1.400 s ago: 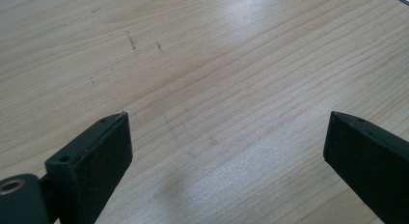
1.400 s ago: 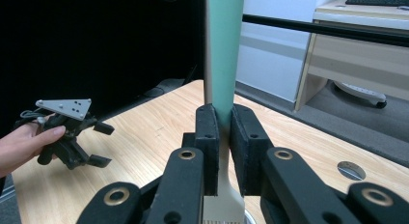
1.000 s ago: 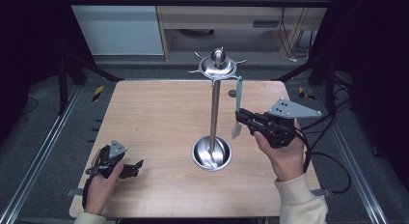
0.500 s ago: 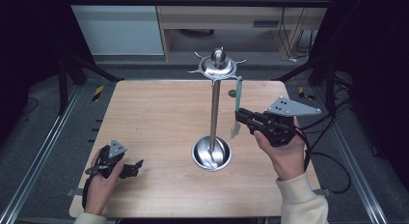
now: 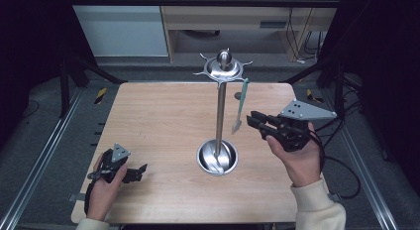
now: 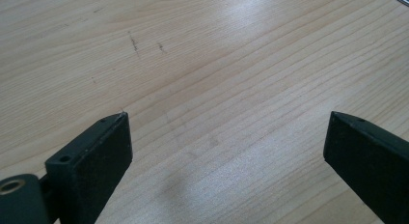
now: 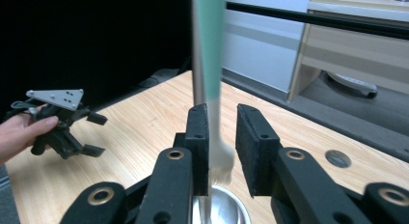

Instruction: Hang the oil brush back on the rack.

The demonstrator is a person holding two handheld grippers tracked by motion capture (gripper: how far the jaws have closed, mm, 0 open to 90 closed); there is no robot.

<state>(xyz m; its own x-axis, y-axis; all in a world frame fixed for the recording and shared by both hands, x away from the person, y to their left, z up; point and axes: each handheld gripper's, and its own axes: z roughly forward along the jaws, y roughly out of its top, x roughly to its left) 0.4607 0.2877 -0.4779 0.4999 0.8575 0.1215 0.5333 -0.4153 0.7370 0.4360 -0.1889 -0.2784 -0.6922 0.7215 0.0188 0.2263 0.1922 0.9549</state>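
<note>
A metal stand (image 5: 219, 116) rises from a round bowl-shaped base (image 5: 217, 158) at mid-table, topped by a disc with hooks (image 5: 224, 69). A green-handled utensil with a pale lower end (image 5: 241, 103) hangs from a hook on the right side. My right gripper (image 5: 251, 119) is level with its lower end, just to its right. In the right gripper view the jaws (image 7: 223, 113) stand slightly apart, with the utensil (image 7: 208, 40) just ahead in the gap, close to the left jaw. My left gripper (image 5: 141, 171) rests on the table at the front left, open and holding nothing (image 6: 226, 137).
The wooden table (image 5: 158, 121) has a small round hole (image 5: 237, 96) behind the stand. Metal frame rails run along both sides on the floor. A cabinet (image 5: 233, 22) stands beyond the far edge. The left gripper (image 7: 99, 134) appears far off in the right gripper view.
The right gripper has eased very slightly back from the hanging utensil. The left hand and its gripper have not moved.
</note>
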